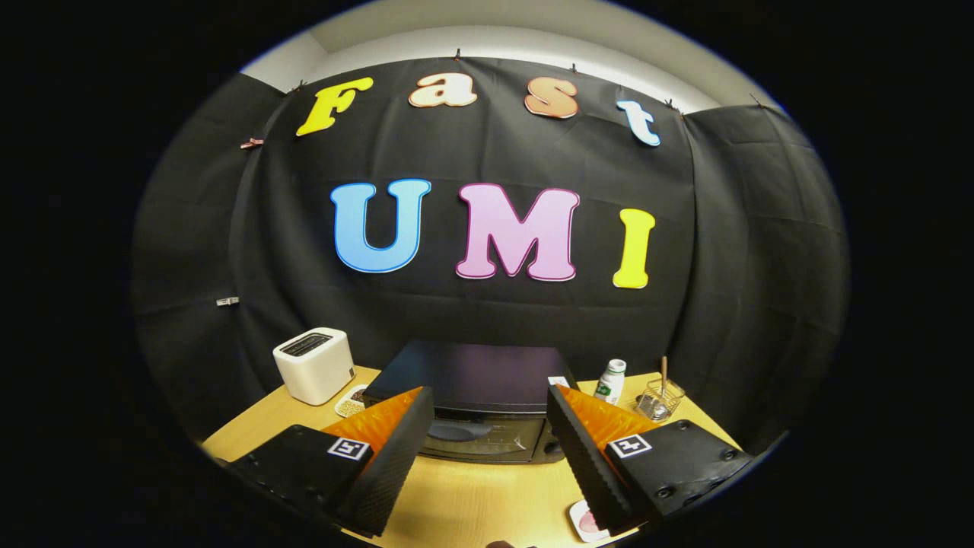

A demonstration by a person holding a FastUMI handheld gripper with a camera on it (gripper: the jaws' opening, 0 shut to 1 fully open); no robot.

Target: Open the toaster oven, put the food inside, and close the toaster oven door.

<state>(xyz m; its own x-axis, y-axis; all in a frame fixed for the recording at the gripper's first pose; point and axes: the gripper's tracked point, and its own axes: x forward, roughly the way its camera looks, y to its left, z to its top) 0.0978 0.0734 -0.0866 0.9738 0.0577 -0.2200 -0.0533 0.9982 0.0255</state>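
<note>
Hovering above the bench [472, 495], the gripper [491, 422] is spread wide and holding nothing. A small plate with pinkish food [587, 523] sits just under the right finger, near the bench's front edge; a careless drop could clip it or push it off. Straight ahead between the fingers stands the toaster oven [475, 380], door closed, so opening is not yet done. Bare bench in front of it leaves room for the door to swing down, I judge. Risks beyond: white toaster [314, 365] and small dish [351, 402] close on the oven's left, white bottle [610, 381] and clear holder [659, 399] on its right, easy to knock.
</note>
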